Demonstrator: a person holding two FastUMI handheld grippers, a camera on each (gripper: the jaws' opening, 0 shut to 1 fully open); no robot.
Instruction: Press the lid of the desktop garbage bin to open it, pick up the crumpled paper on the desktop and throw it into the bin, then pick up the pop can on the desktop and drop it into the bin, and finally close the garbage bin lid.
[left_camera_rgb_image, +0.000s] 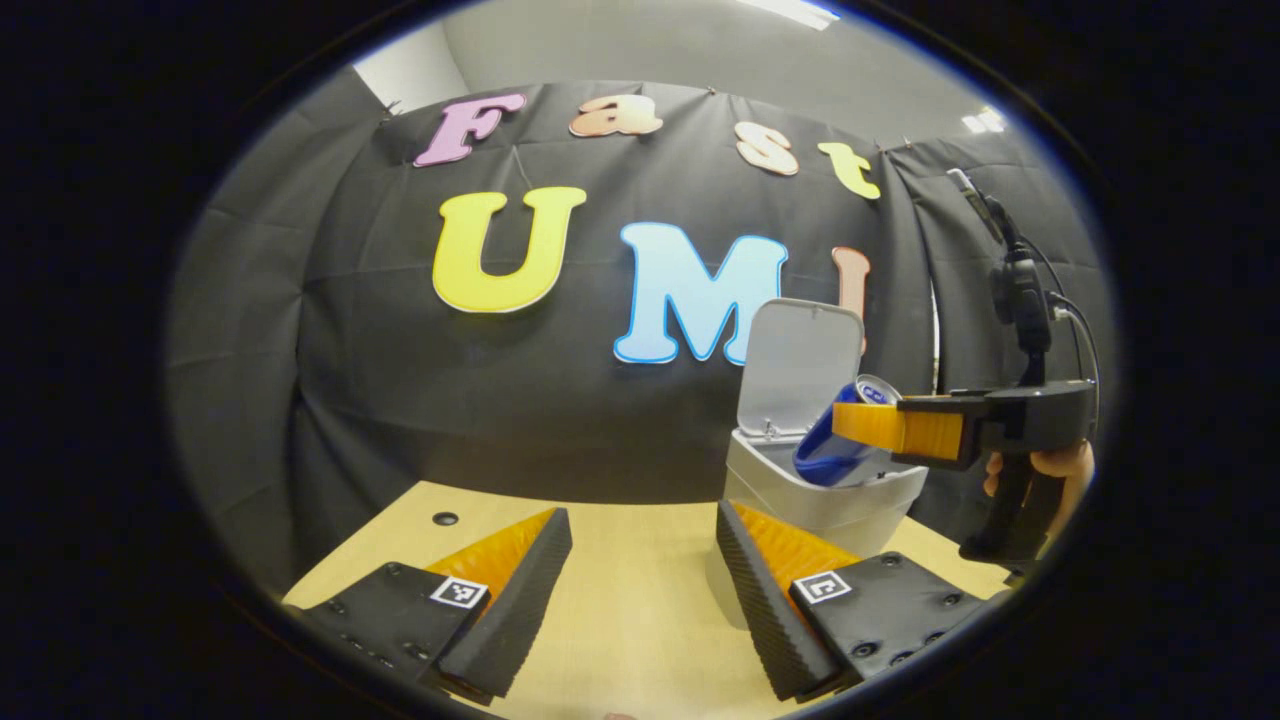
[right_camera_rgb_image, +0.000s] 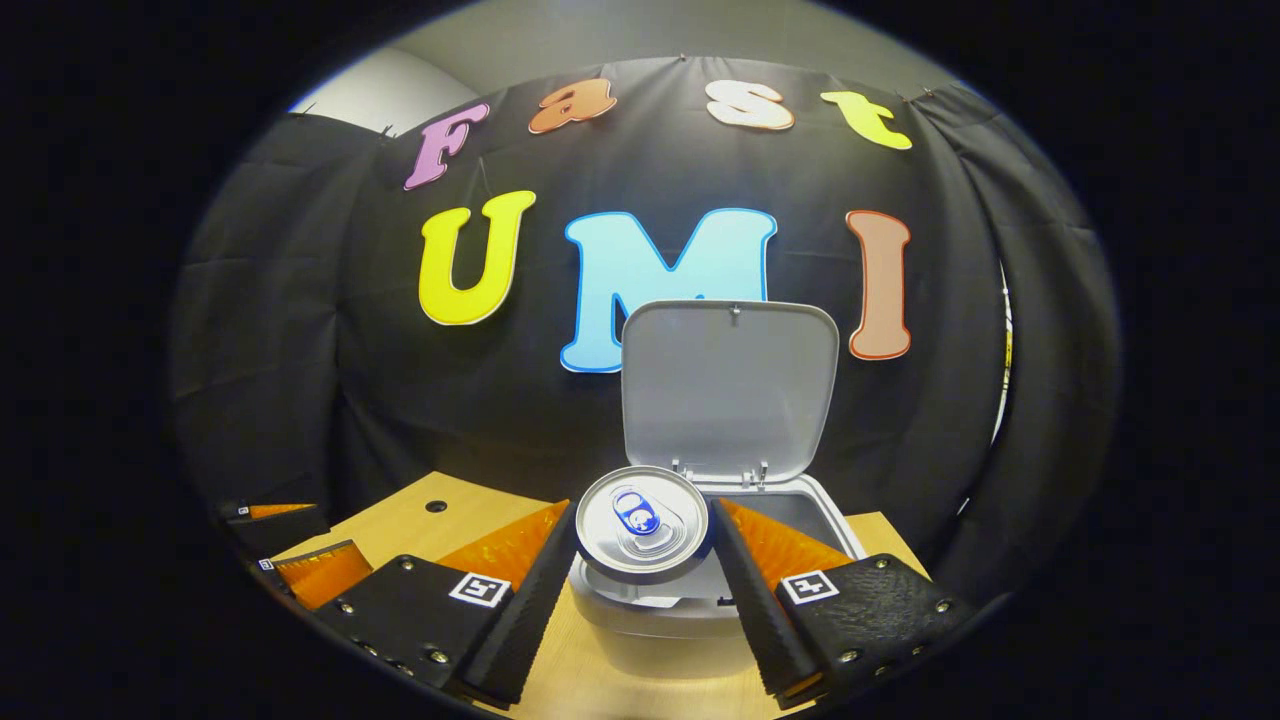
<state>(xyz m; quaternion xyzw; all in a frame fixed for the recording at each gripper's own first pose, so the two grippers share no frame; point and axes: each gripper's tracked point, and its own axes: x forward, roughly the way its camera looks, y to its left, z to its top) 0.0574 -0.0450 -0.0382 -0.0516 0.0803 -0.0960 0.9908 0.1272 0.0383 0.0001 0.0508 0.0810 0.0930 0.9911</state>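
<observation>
Left gripper: nearest in the left gripper view, its two fingers spread wide with nothing between them, low over the tabletop, in front of the bin.
Right gripper: two fingers clenched on the pop can, one on each side, holding it above the bin's front rim.
Pop can: one, blue with a silver top; in the left gripper view it tilts over the bin's mouth.
Garbage bin: one, grey, on the tabletop against the booth wall; its contents cannot be told.
Lid: standing upright, hinged at the bin's back edge.
Hand: grips the right gripper's handle, right of the bin.
</observation>
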